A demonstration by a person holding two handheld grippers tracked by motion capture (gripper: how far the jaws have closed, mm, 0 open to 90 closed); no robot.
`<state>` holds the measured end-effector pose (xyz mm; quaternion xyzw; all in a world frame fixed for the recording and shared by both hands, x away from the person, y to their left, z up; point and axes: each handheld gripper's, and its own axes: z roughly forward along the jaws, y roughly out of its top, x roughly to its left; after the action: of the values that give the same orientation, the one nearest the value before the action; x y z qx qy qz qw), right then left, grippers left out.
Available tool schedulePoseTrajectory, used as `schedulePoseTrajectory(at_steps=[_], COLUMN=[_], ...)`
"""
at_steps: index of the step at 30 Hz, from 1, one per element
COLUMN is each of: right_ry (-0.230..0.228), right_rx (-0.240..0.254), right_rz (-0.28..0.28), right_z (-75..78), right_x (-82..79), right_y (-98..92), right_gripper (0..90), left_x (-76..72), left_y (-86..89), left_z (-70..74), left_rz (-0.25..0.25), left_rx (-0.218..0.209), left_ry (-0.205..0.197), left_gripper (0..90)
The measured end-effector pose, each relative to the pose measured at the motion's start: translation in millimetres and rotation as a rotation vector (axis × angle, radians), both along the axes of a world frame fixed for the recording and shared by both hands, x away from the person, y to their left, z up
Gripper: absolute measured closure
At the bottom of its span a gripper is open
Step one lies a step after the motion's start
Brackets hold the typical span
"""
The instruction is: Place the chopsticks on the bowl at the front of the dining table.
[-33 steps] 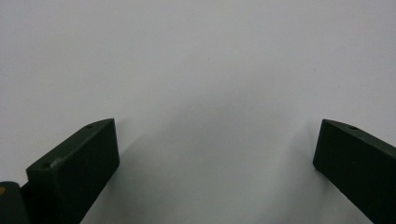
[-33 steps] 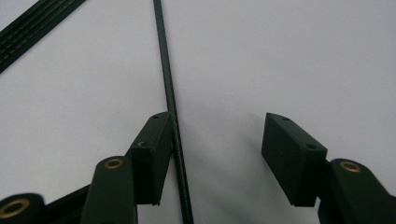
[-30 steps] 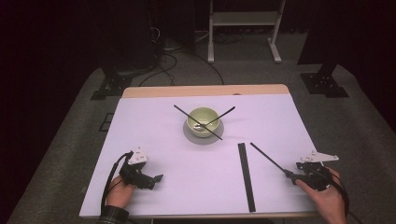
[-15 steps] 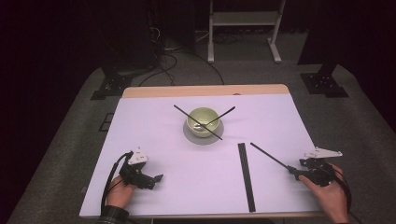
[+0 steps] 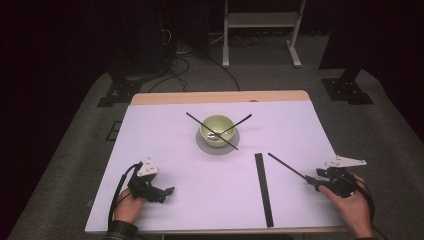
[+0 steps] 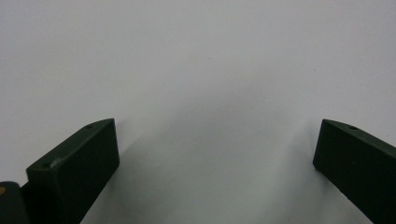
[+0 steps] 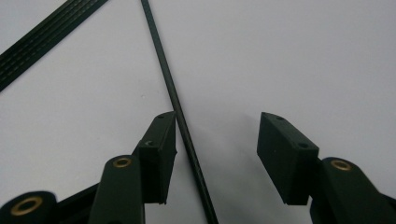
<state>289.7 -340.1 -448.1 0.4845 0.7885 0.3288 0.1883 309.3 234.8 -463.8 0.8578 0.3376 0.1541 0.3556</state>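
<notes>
A pale green bowl (image 5: 217, 130) stands on a grey saucer (image 5: 205, 146) at the table's middle, with two thin black sticks (image 5: 200, 122) crossed over it. A third black stick (image 5: 287, 170) (image 7: 173, 93) lies slanted at the front right. Its near end runs between the jaws of my right gripper (image 5: 312, 182) (image 7: 217, 119), close against the left jaw and well apart from the right one. Those jaws have just been closing and stand open around the stick. My left gripper (image 5: 167, 192) (image 6: 219, 123) rests open on bare table at the front left.
A flat, ribbed black strip (image 5: 263, 190) (image 7: 42, 42) lies lengthwise left of the loose stick. The white tabletop (image 5: 165, 150) ends in a wooden far edge (image 5: 220, 97). Grey carpet, cables and stand feet surround the table.
My right gripper has edged slightly to the right along the stick's near end. The left gripper, bowl and sticks have kept still.
</notes>
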Motion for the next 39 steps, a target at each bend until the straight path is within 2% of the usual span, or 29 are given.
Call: schedulePoseTrajectory(at_steps=[7, 22, 39], right_ry=[-0.005, 0.017, 0.042], right_rx=[0.000, 0.005, 0.017], right_rz=[0.044, 0.115, 0.130], right_z=[1.6, 0.8, -3.1], right_x=[8.9, 29.1, 34.1], right_y=[9.3, 27.9, 26.8], right_gripper=[51.0, 64.4, 77.0], left_x=[0.0, 0.0, 0.0], left_y=[0.0, 0.0, 0.0], left_z=[0.0, 0.0, 0.0], left_rz=[0.000, 0.000, 0.000], left_rx=[0.000, 0.000, 0.000], left_ry=[0.000, 0.000, 0.000], left_gripper=[0.0, 0.0, 0.0])
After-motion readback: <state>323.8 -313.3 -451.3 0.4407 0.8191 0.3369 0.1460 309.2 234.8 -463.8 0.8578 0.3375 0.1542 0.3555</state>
